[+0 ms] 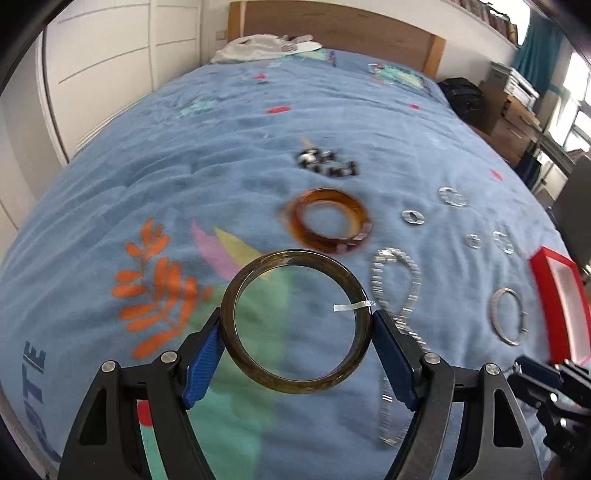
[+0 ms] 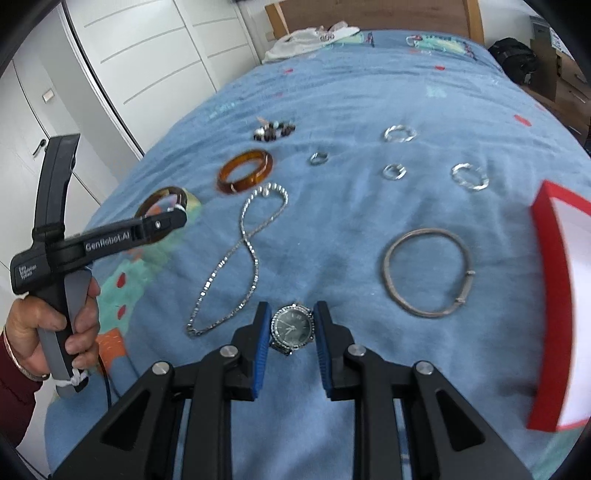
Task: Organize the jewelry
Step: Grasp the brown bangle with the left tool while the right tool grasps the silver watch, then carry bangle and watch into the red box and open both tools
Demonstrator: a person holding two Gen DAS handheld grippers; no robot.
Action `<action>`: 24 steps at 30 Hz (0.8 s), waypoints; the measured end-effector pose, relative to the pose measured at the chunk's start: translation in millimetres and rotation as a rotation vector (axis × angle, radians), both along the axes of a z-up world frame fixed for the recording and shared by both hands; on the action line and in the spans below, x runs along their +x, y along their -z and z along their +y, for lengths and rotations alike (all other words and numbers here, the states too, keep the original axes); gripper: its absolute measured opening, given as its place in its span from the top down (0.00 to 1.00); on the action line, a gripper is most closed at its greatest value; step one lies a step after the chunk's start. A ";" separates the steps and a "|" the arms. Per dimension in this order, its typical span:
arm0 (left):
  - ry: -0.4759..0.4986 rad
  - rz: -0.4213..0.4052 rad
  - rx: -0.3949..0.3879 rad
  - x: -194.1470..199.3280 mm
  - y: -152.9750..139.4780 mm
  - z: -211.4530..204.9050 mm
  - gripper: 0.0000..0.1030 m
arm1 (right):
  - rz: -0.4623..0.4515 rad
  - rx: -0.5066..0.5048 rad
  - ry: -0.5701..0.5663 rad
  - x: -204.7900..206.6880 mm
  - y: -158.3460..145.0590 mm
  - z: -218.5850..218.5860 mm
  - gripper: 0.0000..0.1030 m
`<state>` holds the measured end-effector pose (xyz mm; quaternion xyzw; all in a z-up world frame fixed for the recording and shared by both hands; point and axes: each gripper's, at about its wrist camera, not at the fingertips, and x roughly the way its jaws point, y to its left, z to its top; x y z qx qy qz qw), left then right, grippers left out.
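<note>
My work lies on a bed under a blue blanket (image 1: 184,166) printed with orange leaves and teal shapes, its wooden headboard (image 1: 332,26) at the far end with crumpled white cloth (image 1: 266,46) against it. White wardrobe doors (image 2: 155,55) stand along one side (a dark bag and boxes crowd the other).

My left gripper (image 1: 297,332) has its jaws set wide, clamped across an olive-brown bangle (image 1: 295,325) lifted off the blanket. My right gripper (image 2: 291,332) has its jaws narrow, pinching a dark-faced watch (image 2: 291,326).

On the blanket lie an amber bangle (image 2: 245,171), a silver chain (image 2: 240,258), a thin silver bracelet (image 2: 428,271), four small rings and a beaded cluster (image 2: 275,131), blurred beyond reading. The red box (image 2: 554,314) is cut off at the edge. The watch's strap is mostly hidden behind my jaws.
</note>
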<state>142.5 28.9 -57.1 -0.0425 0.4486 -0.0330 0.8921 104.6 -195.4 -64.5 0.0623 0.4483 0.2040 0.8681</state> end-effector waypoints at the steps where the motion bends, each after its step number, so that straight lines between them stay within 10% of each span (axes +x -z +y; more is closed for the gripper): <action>1: 0.003 -0.006 -0.001 -3.3 -4.0 -4.7 0.26 | -0.006 0.001 0.005 -2.3 -3.3 -3.8 0.78; 24: 0.401 -0.098 -0.079 -20.9 -97.2 -235.3 0.26 | -0.192 -0.092 0.239 -47.2 -120.4 -201.0 0.78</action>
